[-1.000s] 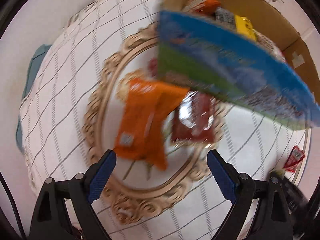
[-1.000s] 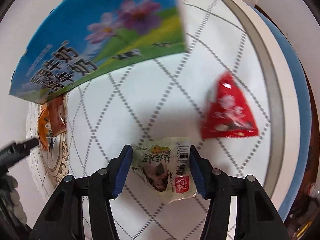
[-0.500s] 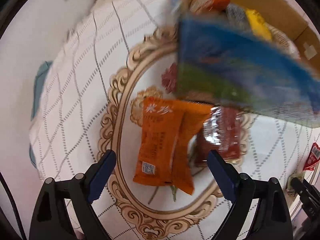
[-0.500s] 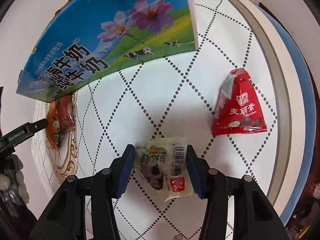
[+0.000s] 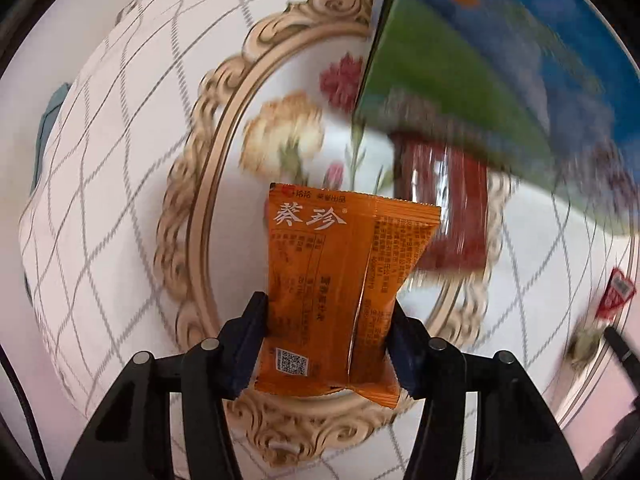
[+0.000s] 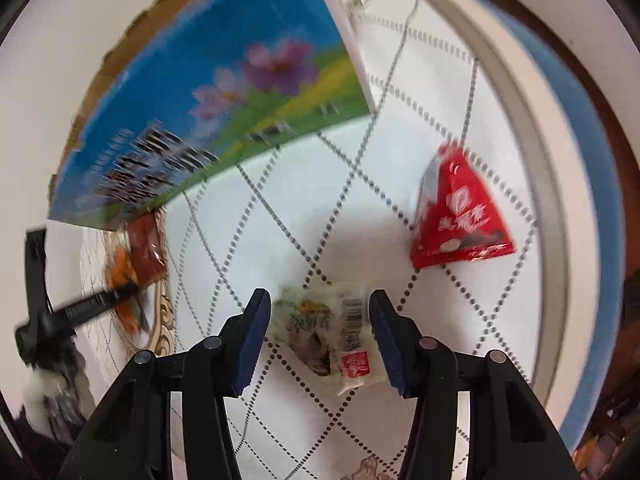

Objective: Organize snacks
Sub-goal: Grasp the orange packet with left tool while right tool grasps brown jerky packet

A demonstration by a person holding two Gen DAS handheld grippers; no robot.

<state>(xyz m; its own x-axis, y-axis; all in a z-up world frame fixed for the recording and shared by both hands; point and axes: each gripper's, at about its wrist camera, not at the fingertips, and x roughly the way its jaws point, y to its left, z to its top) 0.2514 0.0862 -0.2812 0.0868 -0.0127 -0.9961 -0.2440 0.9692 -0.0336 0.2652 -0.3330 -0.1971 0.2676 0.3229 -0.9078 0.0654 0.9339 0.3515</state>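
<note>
My left gripper (image 5: 326, 344) is shut on an orange snack packet (image 5: 344, 280) and holds it above the ornate oval pattern of the tablecloth (image 5: 208, 184). A dark red packet (image 5: 448, 208) lies just behind it. My right gripper (image 6: 320, 340) is shut on a pale white-green snack packet (image 6: 328, 332) just over the cloth. A red triangular snack bag (image 6: 456, 216) lies to its right. The blue and green cardboard box (image 6: 216, 112) stands behind; it also shows in the left wrist view (image 5: 500, 68).
The round table's rim (image 6: 536, 128) curves along the right, with a blue cushion edge beyond it. The left gripper with the orange packet shows at the left of the right wrist view (image 6: 96, 304). The red triangular bag shows at the right of the left wrist view (image 5: 614, 292).
My left gripper has moved in and closed on the orange packet, lifting it off the cloth. My right gripper still holds the pale packet and has shifted slightly.
</note>
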